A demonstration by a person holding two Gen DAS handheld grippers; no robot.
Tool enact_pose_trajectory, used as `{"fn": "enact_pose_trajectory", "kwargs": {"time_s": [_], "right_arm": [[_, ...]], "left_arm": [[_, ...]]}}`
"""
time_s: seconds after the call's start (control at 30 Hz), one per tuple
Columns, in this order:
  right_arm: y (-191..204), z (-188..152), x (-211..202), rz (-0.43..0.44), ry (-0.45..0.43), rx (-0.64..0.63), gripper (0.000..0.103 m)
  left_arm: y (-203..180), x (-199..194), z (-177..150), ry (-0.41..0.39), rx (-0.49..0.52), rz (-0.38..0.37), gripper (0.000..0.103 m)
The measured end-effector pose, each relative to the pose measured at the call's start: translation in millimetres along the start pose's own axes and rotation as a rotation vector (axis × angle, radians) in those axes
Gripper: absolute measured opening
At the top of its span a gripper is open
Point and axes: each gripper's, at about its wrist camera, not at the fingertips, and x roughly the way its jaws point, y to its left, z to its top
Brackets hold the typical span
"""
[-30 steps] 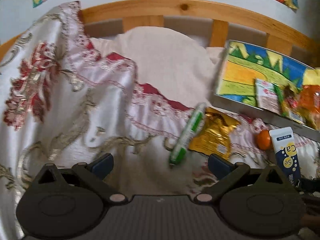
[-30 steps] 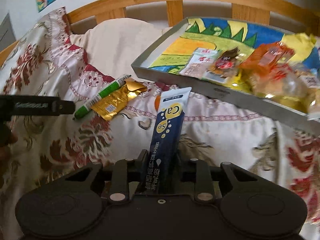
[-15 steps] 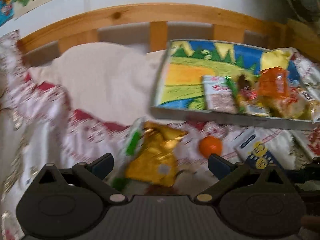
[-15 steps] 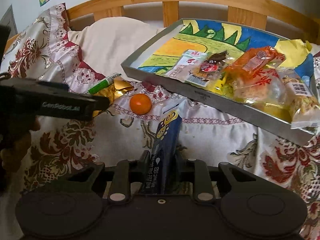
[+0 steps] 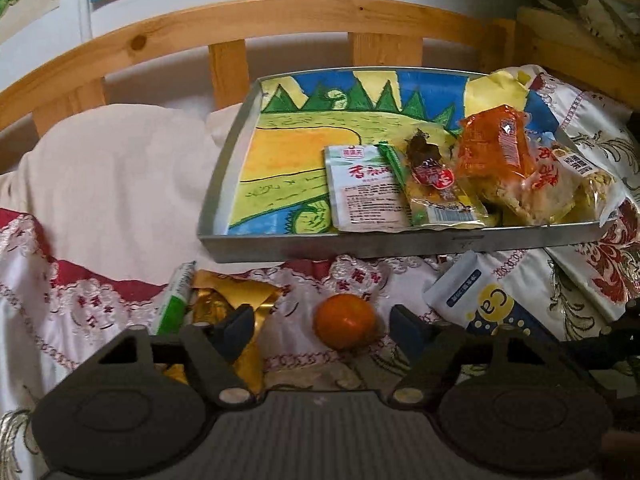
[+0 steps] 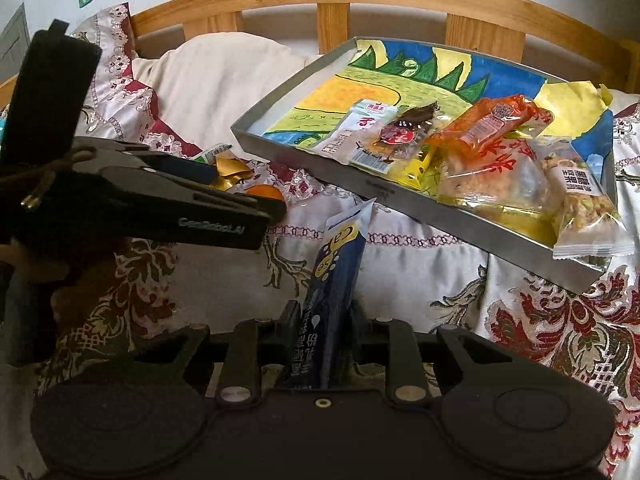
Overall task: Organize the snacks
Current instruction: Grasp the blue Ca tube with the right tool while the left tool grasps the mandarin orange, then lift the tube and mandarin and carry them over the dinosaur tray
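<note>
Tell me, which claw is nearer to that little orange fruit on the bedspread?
The left claw. Its closing fingers straddle the orange fruit, not yet pressing it. The right claw sits further back, clamped on the blue tube, with the fruit beyond the tube's tip.

Left tool (image 5: 322, 330) swung over to orange (image 5: 345, 327), jaws closing.

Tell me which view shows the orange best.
The left wrist view: the orange lies whole on the bedspread, between the closing left gripper's fingers. In the right wrist view, that gripper hides all but a sliver.
</note>
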Motion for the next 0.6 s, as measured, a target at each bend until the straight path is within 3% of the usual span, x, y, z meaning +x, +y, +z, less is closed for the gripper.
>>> {"fn": "enact_pose_trajectory", "kwargs": {"time_s": [0.2, 0.37, 0.6], "right_arm": [[-1.5, 0.2, 0.2, 0.006, 0.000, 0.007, 0.027], [-2.2, 0.3, 1.6, 0.009, 0.002, 0.010, 0.027], [3.0, 0.3, -2.4, 0.015, -0.022, -0.005, 0.025]], "left_arm": [[-5.6, 6.2, -1.0, 0.016, 0.029, -0.033, 0.055], [-2.6, 11.1, -2.8, 0.034, -0.003, -0.042, 0.039], [-0.3, 2.6, -1.8, 0.054, -0.046, -0.024, 0.035]]}}
